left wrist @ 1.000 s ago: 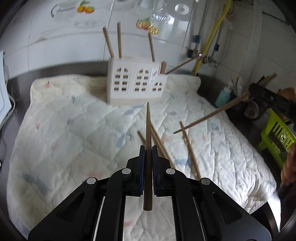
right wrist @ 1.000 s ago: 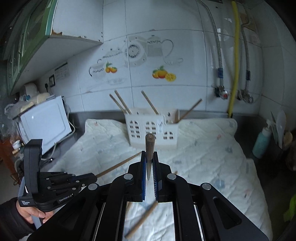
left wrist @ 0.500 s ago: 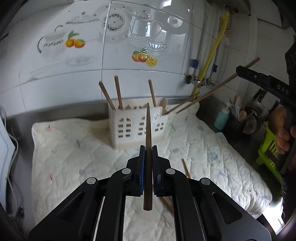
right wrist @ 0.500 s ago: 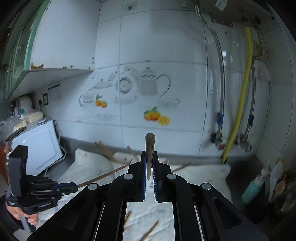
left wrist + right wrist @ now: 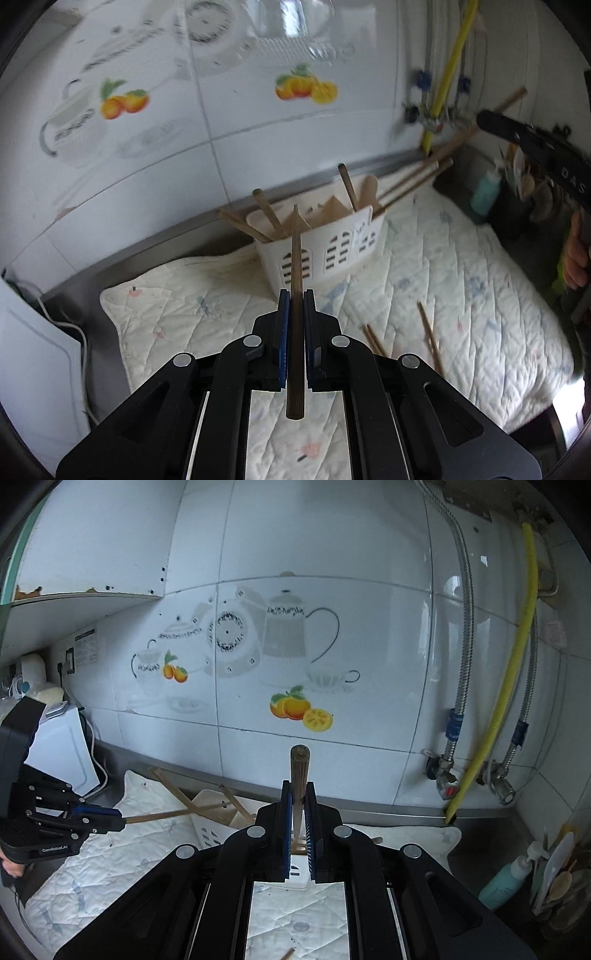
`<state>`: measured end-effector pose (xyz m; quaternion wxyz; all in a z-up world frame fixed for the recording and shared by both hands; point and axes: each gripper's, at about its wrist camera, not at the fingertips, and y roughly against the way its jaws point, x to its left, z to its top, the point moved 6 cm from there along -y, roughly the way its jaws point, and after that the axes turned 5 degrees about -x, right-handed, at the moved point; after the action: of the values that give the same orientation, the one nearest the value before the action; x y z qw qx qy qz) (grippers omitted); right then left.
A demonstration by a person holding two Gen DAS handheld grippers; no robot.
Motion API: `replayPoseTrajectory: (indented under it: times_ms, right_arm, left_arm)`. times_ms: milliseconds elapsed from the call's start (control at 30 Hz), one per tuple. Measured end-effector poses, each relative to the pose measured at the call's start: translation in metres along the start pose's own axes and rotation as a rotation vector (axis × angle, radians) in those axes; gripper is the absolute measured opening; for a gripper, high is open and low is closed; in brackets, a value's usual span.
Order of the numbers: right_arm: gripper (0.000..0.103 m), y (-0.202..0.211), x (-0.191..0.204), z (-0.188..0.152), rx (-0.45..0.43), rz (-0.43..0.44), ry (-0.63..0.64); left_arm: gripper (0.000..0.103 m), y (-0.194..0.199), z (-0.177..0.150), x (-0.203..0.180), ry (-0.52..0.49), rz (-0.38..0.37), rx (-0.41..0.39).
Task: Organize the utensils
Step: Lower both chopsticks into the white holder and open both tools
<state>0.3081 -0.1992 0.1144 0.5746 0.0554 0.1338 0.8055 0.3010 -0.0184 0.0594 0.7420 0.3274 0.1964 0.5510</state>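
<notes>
Left gripper (image 5: pixel 295 325) clenched on a chopstick (image 5: pixel 295 280), its tip aimed toward the white holder (image 5: pixel 332 251) on the quilted mat (image 5: pixel 461 280); right gripper (image 5: pixel 297 812) clamps another chopstick (image 5: pixel 298 775) above the holder. Loose chopsticks (image 5: pixel 428 332) lie on the mat.

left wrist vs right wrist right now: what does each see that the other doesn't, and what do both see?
Left wrist only: loose chopsticks lying on the quilted mat, and the holder's arched window cut-outs.

Right wrist only: the wall cabinet's underside, the printed coffee pot on the tiles, and the valves under the yellow hose.

Both: the white utensil holder with chopsticks in it, the left gripper and the right gripper each shut on a chopstick, and the teal bottle.
</notes>
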Motion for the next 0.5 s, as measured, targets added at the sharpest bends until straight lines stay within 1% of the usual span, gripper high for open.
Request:
replayPoseTrajectory:
  times_ms: [100, 167, 267, 300, 400, 500]
  right_arm:
    - [0.006, -0.008, -0.001, 0.000, 0.003, -0.002, 0.001]
    - [0.006, -0.011, -0.002, 0.000, 0.004, 0.000, 0.001]
    - [0.006, -0.014, -0.001, 0.001, 0.003, 0.003, 0.009]
    - [0.006, -0.015, 0.000, 0.001, 0.003, 0.004, 0.014]
    - [0.006, -0.016, 0.001, 0.003, -0.001, 0.006, 0.025]
    - [0.006, -0.019, 0.000, 0.006, -0.004, 0.008, 0.029]
  left_arm:
    - [0.006, -0.003, 0.012, -0.002, -0.055, 0.029, 0.044]
    - [0.006, -0.007, 0.020, 0.000, -0.086, 0.066, 0.072]
    - [0.006, -0.015, 0.028, -0.001, -0.123, 0.068, 0.143]
    - [0.006, -0.017, 0.029, -0.003, -0.142, 0.065, 0.166]
    - [0.006, -0.025, 0.034, -0.008, -0.216, 0.086, 0.217]
    - [0.006, -0.030, 0.039, -0.012, -0.254, 0.097, 0.239]
